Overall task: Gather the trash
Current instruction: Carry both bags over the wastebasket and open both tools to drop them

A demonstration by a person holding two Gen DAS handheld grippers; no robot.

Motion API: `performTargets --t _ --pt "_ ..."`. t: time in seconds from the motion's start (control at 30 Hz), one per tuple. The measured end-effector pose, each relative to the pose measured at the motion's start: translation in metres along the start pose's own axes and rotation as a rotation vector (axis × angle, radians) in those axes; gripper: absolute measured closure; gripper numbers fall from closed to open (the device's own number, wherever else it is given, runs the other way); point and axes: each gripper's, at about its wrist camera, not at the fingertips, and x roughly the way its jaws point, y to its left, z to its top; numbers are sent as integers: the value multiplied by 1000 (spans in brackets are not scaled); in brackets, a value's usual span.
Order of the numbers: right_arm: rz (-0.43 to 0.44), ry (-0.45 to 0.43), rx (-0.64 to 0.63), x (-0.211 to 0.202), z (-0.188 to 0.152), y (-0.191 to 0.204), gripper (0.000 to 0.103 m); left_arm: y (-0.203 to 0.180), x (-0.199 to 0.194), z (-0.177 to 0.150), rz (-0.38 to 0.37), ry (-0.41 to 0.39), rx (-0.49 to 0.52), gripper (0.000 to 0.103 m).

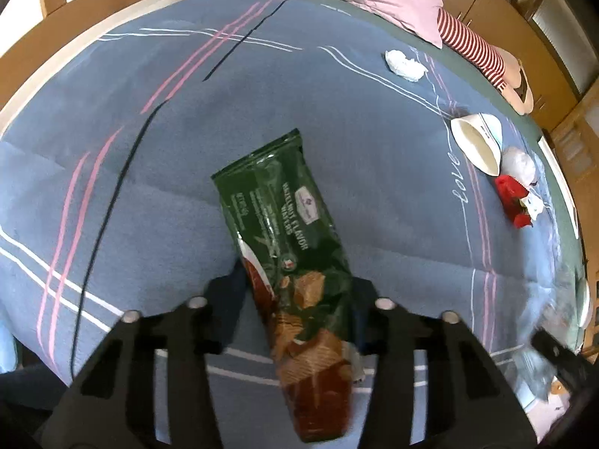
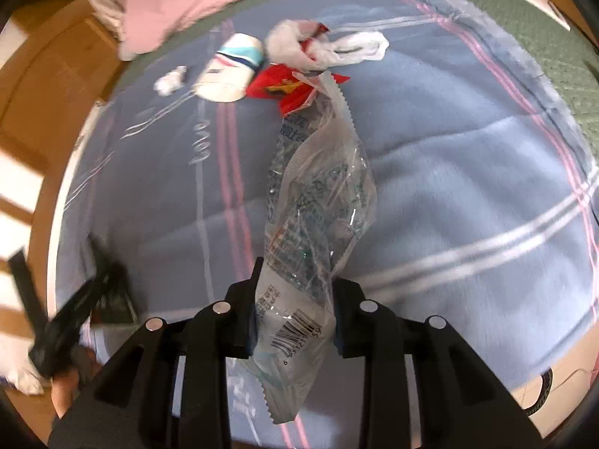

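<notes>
My left gripper (image 1: 299, 299) is closed on a green wafer wrapper (image 1: 288, 254), one finger against each long side; the wrapper runs lengthwise between the fingers, its sealed end extending forward above the blue blanket (image 1: 157, 172). My right gripper (image 2: 295, 310) is closed on a clear plastic wrapper (image 2: 314, 224), clamped near the barcode end, with the rest projecting forward past the fingertips. Ahead of the right gripper, on the blanket, lie a red wrapper (image 2: 284, 88), a paper cup (image 2: 232, 71) on its side, a crumpled tissue (image 2: 170, 79) and a white plastic bag (image 2: 325, 46). The red wrapper is just beside the cup. A pink pillow (image 2: 187, 0) lies beyond these items.
</notes>
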Motion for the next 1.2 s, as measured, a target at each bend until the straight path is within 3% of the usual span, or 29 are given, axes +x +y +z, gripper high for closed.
performTargets --t 0.07,0.3,0.67,0.73,0.8,0.93,1.1,1.17,1.2 --pt "-13 -58 -49 -22 -18 5 72 6 -6 0 -17 -18 -19 74" --pt "-53 -221 -166 -69 -48 32 72 19 -37 -8 -10 -118 -4 77" --pt "-57 -302 -265 -117 -86 42 72 15 -121 -52 13 -388 217 77" --pt "-69 -308 -268 -130 -97 38 72 14 -132 -63 -22 -408 243 77" --pt "-62 -300 -258 -143 -106 29 72 17 -140 -72 -108 -391 240 77" --pt "-57 -298 -245 -168 -124 15 72 23 -151 -90 -340 -314 238 77" --pt "-108 -244 -273 -175 -151 3 72 18 -161 -106 -444 -292 286 77" --pt "-126 -182 -289 -171 -163 -1 68 18 -164 -111 -475 -276 286 77" --pt "-145 -172 -295 -172 -169 -3 59 18 -167 -116 -491 -263 284 77"
